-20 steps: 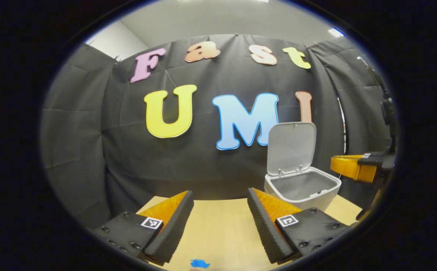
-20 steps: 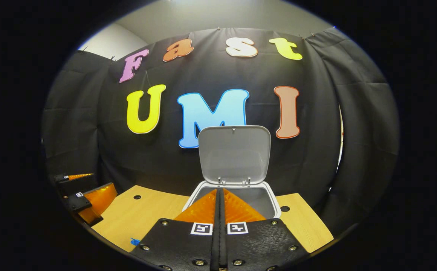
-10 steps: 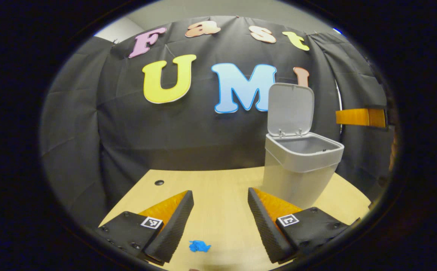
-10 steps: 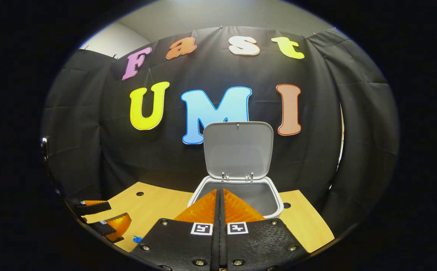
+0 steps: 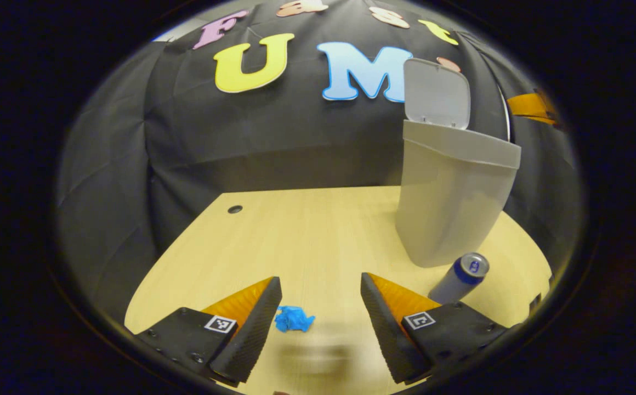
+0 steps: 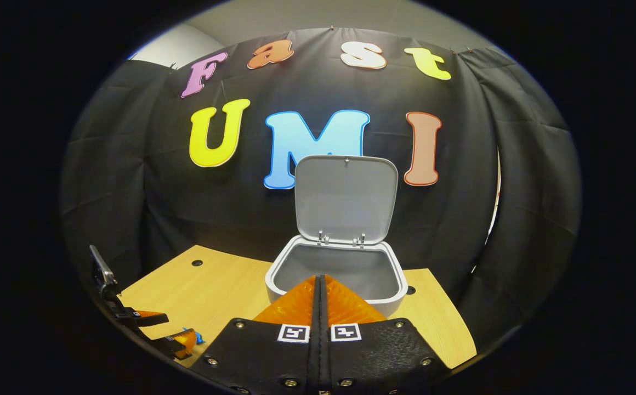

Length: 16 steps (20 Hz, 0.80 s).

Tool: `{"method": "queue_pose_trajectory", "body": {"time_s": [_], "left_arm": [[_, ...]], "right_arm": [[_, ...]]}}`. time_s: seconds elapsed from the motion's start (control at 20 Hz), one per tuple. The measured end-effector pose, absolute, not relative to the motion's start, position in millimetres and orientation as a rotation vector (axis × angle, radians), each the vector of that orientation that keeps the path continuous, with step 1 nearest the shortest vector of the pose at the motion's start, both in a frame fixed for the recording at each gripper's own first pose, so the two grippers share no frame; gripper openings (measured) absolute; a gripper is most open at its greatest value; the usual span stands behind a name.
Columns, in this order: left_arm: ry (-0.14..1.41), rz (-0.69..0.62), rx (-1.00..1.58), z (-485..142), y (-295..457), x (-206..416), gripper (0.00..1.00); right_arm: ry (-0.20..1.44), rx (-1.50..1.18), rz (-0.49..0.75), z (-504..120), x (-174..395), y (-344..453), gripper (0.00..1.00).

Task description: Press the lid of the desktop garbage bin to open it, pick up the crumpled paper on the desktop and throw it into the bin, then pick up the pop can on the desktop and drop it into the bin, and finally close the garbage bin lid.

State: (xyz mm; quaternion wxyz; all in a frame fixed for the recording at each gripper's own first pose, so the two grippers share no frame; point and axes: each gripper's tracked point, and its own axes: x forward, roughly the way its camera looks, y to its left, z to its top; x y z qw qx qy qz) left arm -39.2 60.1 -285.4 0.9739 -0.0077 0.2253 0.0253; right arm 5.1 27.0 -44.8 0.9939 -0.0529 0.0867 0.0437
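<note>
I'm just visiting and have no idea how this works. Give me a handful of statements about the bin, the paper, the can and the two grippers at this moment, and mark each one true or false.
1. The bin's lid stands open. True.
2. The crumpled paper is already inside the garbage bin. False: it lies on the desktop, between the left gripper's open fingers.
3. The pop can is on the desktop beside the bin's base. True.
4. The right gripper is wide open. False: its fingers are shut together, with nothing between them.
5. The left gripper is clamped on the pop can. False: it is open, and the can sits off to one side of it.
</note>
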Motion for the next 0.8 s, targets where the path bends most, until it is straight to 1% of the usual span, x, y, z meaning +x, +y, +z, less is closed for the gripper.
{"method": "queue_pose_trajectory", "body": {"time_s": [0.2, 0.25, 0.3, 0.35, 0.4, 0.45, 0.5, 0.7, 0.75, 0.8], "left_arm": [[0.545, 0.09, -0.03, -334.6, 80.1, -31.8, 0.98], [0.574, 0.104, -0.045, -351.0, 88.7, -28.3, 0.93], [0.596, 0.114, -0.052, -361.9, 93.8, -26.7, 0.96], [0.612, 0.119, -0.058, -370.3, 97.6, -24.3, 0.93], [0.636, 0.119, -0.066, -381.1, 101.9, -21.3, 0.95], [0.653, 0.117, -0.069, -388.6, 103.9, -18.8, 0.94], [0.666, 0.113, -0.074, -394.5, 106.0, -15.8, 0.96], [0.714, 0.109, -0.085, -418.3, 114.0, -9.9, 0.96], [0.721, 0.107, -0.085, -420.5, 114.8, -8.9, 0.99], [0.732, 0.102, -0.085, -419.4, 118.0, -7.8, 0.96]], "right_arm": [[0.198, -0.12, 0.075, -51.2, 8.4, 20.8, 0.0], [0.209, -0.124, 0.066, -52.5, 10.5, 17.5, 0.0], [0.21, -0.128, 0.059, -52.9, 10.4, 15.5, 0.0], [0.212, -0.133, 0.054, -53.7, 11.6, 12.9, 0.0], [0.215, -0.138, 0.048, -54.1, 11.5, 10.4, 0.0], [0.22, -0.142, 0.041, -56.0, 11.6, 7.6, 0.0], [0.225, -0.146, 0.034, -57.1, 11.0, 5.2, 0.0], [0.239, -0.15, 0.008, -60.7, 9.0, -3.0, 0.0], [0.243, -0.149, 0.003, -61.2, 8.2, -4.7, 0.0], [0.246, -0.148, -0.001, -63.9, 6.6, -5.5, 0.0]]}}
